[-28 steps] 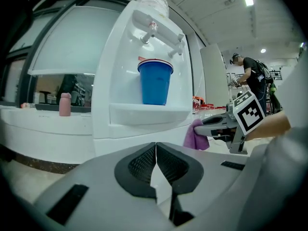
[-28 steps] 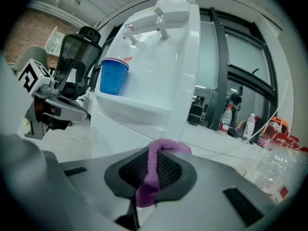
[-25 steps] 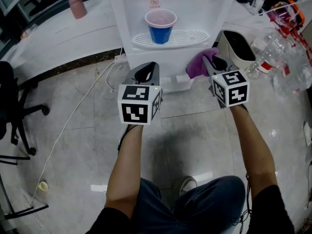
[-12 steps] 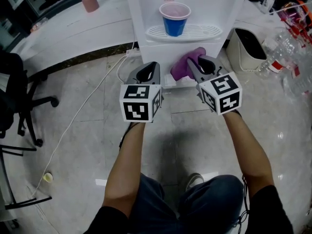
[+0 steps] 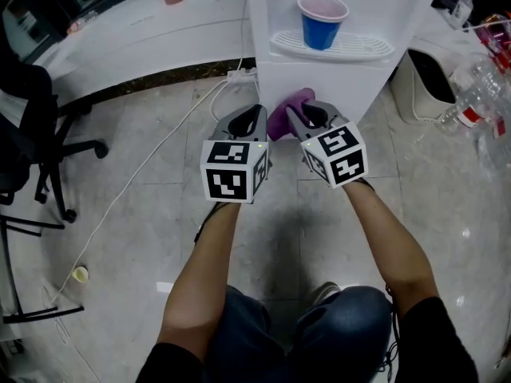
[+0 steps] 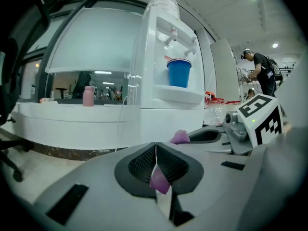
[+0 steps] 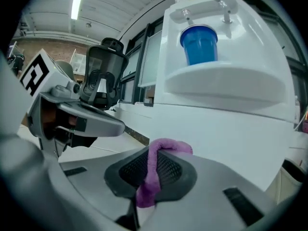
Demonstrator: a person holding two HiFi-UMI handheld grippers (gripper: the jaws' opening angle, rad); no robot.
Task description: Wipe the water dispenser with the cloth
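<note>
The white water dispenser [image 5: 335, 78] stands ahead of me, with a blue cup [image 5: 322, 22] on its drip tray [image 5: 359, 48]. My right gripper [image 5: 307, 118] is shut on the purple cloth [image 5: 285, 112] and holds it low by the dispenser's front left corner. In the right gripper view the cloth [image 7: 149, 182] loops over the pinched jaws, with the dispenser [image 7: 231, 114] just beyond. My left gripper [image 5: 243, 122] hangs shut beside it, a hand's width left. In the left gripper view a small purple sliver [image 6: 160, 182] sits behind the shut tips of the left gripper [image 6: 156, 146]; I cannot tell what it is.
A white cable [image 5: 152, 166] runs across the tiled floor to a power strip [image 5: 239, 76] left of the dispenser. A black office chair [image 5: 32, 126] stands at left. A white bin [image 5: 423, 82] and plastic bottles [image 5: 479, 94] are at right. A person [image 6: 262, 73] stands in the background.
My right gripper has carried the cloth leftward along the dispenser's lower front, from near the bin side to its left corner, closing on the left gripper. The left gripper has stayed shut.
</note>
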